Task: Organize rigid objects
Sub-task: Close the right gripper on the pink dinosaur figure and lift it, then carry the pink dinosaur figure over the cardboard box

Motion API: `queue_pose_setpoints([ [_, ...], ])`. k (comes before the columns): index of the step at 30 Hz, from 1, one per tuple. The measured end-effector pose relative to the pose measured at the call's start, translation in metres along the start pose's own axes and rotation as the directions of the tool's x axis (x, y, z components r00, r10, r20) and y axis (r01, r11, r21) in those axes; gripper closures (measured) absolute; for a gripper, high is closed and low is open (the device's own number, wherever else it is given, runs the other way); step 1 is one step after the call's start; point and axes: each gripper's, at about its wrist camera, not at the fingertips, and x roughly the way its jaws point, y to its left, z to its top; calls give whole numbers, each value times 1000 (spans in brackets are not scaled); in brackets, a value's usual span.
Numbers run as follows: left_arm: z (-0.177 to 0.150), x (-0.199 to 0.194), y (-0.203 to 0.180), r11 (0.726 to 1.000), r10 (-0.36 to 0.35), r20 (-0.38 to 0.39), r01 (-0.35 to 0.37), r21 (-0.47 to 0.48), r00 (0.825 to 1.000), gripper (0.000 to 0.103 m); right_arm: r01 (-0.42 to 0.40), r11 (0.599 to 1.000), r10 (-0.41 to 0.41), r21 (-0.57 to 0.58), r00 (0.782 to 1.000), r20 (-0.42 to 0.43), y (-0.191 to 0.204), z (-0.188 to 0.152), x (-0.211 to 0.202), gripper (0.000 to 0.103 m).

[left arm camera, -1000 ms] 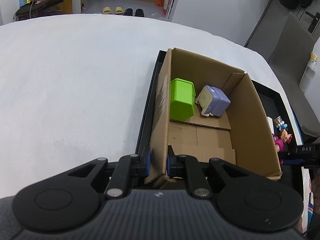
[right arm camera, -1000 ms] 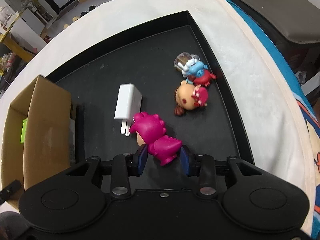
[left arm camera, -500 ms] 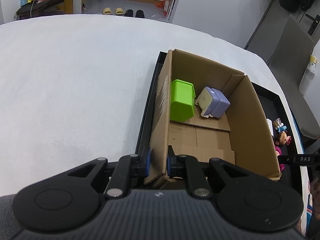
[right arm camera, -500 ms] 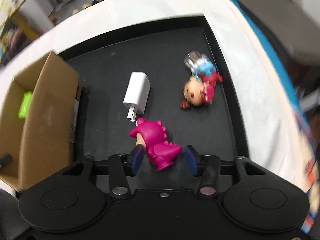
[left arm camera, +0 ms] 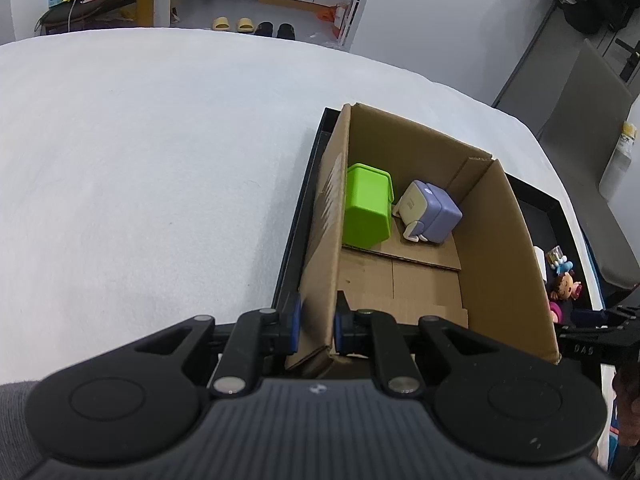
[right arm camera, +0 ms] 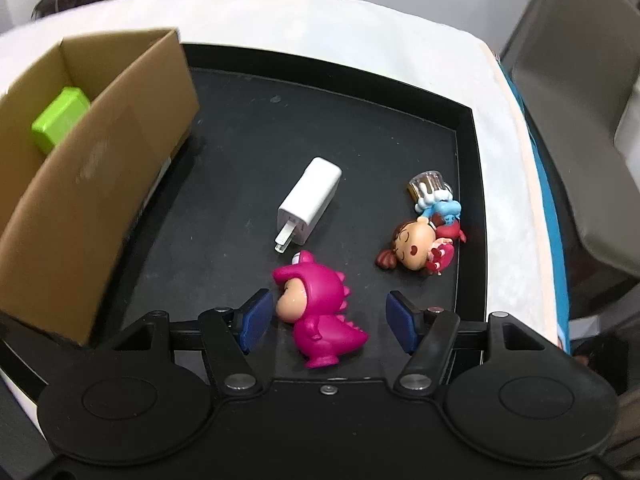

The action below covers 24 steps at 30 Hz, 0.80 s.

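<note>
Closing on the pink dinosaur figurine [right arm camera: 320, 308] as it now lies looks risky: it rests on its side on the black tray [right arm camera: 466, 128] with its rounded head toward the left pad and its spiky back and tail toward the right, so the pads would meet curved, uneven plastic and the toy could squirt forward or twist out. It sits nearer the left blue pad [right arm camera: 256, 318], which the face almost touches, while the right pad stands clear of it; an off-centre squeeze would shove it sideways first. The right gripper [right arm camera: 328, 320] has just been opening and stands moderately wide, the figurine between its jaws but not pressed by them. Just ahead lies the white charger [right arm camera: 310, 200], its prongs close to the dinosaur's hood, and to the right the girl figurine [right arm camera: 416, 246] touches a blue figurine [right arm camera: 442, 208]; a skidding toy might knock into these. The left gripper [left arm camera: 316, 326] is clamped narrow on the near wall of the cardboard box [left arm camera: 504, 240], which already holds a green bin [left arm camera: 366, 210] and a purple block toy [left arm camera: 430, 216]; a slip there could let the box shift.
</note>
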Motion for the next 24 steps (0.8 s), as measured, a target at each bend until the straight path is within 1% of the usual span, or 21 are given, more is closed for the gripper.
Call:
queue_pose_setpoints([
  [1,0,0,0,1000,0,1,0,-3,1000,88,3,1000,-3,-10,1000,3,1,-1,1,44],
  [3,-1,-1,0,1000,0,5,0,-5,1000,88,3,1000,-4,-24,1000,-13,4,-3,6,61],
  [5,-1,-1,0,1000,1,10,-1,-3,1000,88,12,1000,-12,-24,1000,-7,5,-5,4,62],
  [8,-2,-2,2,1000,-4,13,4,-10,1000,88,-15,1000,15,-12,1000,-7,7,-4,-1,62],
  [14,-3,-3,5,1000,-11,17,11,-22,1000,88,-16,1000,16,-7,1000,1,9,1,-15,62],
  [17,-3,-4,5,1000,-12,18,13,-24,1000,87,-24,1000,24,10,1000,-2,9,5,-23,62],
  [24,-3,-4,6,1000,-16,21,17,-22,1000,87,-48,996,45,81,998,32,11,20,-47,62],
])
